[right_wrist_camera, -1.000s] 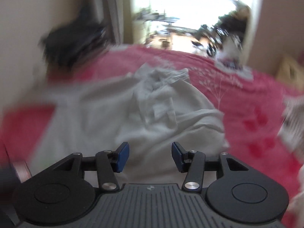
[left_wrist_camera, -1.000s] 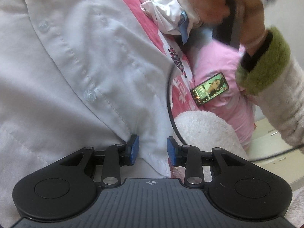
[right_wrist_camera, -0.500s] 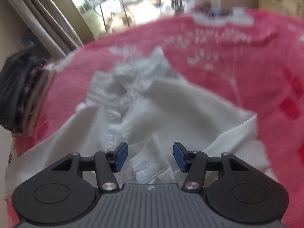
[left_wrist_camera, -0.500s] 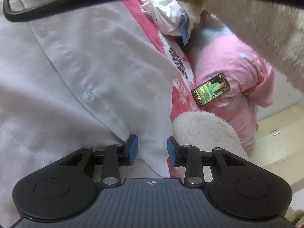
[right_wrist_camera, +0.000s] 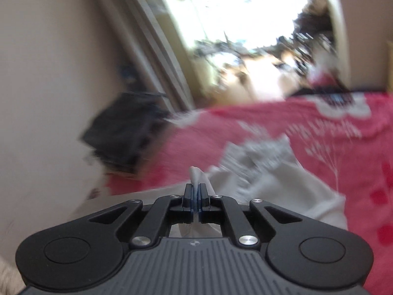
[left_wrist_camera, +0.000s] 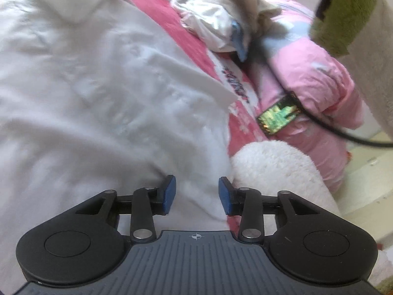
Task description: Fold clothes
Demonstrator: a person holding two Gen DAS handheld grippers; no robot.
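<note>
No legible text anywhere. Dark lettering printed on a white patch of the red bedspread (left_wrist_camera: pixel 235 83), centre right in the left wrist view, too blurred to read. Same sort of white print on the bedspread at upper right of the right wrist view, also unreadable. Lit phone screen (left_wrist_camera: pixel 278 116) on the pink quilt (left_wrist_camera: pixel 319 83), right of centre: green picture, no readable characters.

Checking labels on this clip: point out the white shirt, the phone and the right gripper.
white shirt (left_wrist_camera: pixel 103 103): left wrist view, on the spread front panel.
phone (left_wrist_camera: pixel 278 116): left wrist view, on its lit screen.
right gripper (right_wrist_camera: pixel 195 198): right wrist view, between the fingertips, shut on a fold of white cloth.
</note>
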